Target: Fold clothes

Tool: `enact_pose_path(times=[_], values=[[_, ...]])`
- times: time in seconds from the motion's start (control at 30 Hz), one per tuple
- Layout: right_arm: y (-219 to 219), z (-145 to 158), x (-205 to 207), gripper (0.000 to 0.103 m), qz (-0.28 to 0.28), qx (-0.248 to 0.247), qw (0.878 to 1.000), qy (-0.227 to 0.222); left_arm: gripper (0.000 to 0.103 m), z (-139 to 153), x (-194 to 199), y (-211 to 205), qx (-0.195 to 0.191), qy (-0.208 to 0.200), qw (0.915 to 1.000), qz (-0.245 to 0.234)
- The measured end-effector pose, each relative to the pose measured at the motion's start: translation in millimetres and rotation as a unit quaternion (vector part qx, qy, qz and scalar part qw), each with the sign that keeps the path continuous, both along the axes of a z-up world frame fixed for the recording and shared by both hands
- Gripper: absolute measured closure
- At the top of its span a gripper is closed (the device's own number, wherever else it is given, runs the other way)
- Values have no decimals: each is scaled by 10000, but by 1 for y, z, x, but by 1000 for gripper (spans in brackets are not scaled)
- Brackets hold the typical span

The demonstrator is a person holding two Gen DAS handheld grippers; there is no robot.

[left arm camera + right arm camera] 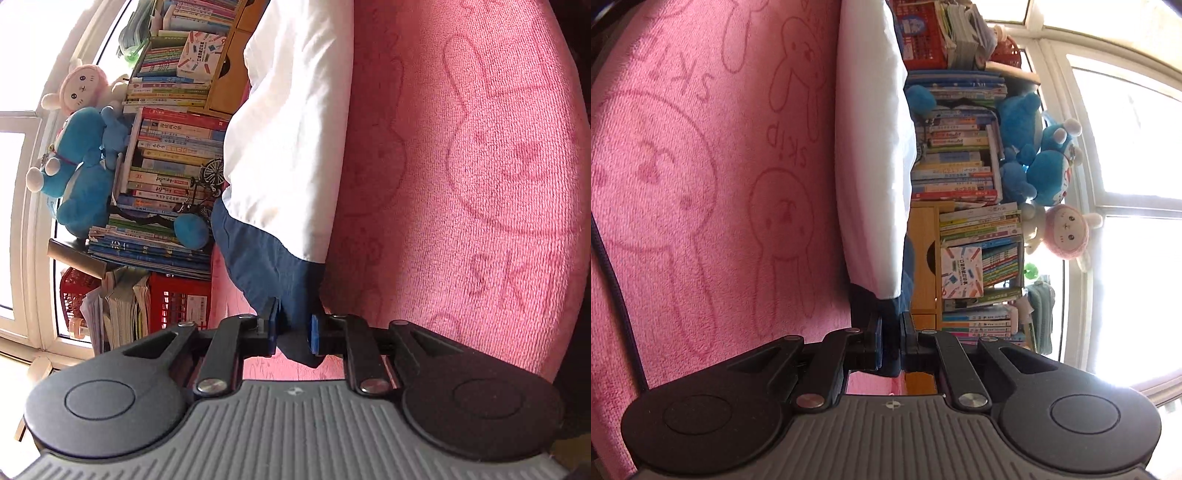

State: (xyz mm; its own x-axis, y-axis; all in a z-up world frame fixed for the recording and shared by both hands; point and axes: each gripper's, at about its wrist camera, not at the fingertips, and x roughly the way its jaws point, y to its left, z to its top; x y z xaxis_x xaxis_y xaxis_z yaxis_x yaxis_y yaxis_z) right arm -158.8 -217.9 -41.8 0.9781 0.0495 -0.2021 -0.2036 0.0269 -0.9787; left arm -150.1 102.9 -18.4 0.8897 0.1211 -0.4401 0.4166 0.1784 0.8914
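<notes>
Pink fleece blanket with rabbit outlines (pixel 480 166): work surface.
Window (pixel 1126 147): bright, behind stacked books (pixel 173 162).
White-and-navy garment (pixel 288 129): on the blanket.
Left gripper (pixel 291 328), right gripper (pixel 891 343): each clamped on its navy edge.

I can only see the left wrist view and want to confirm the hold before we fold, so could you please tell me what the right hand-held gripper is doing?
Observer: The right hand-held gripper is shut on the navy edge of the white and navy garment.
Operator: Thank you. Is there any print near it?
Observer: Yes, the pink blanket shows rabbit drawings with the word "skip" in the right wrist view.
Operator: And what lies behind the garment there?
Observer: A wooden drawer unit stands beside the stacked books.
</notes>
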Motion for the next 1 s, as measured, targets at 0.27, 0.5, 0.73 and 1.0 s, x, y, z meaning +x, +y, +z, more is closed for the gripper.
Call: enact_pose_path(times=[0.27,0.5,0.73,1.0], values=[[-27,-16,-16,80,-522,4,9979,377,74,7,-23,38,-77,106,9952,967],[20,19,-50,52,90,1175,9877,1026,60,63,-31,-11,-1774,397,9822,465],[102,19,-34,51,1276,1585,9704,1301,54,54,-19,-97,-2083,882,9694,-954],[125,31,0,50,1095,2419,9484,1732,60,43,20,-126,-2089,967,9647,-1280]])
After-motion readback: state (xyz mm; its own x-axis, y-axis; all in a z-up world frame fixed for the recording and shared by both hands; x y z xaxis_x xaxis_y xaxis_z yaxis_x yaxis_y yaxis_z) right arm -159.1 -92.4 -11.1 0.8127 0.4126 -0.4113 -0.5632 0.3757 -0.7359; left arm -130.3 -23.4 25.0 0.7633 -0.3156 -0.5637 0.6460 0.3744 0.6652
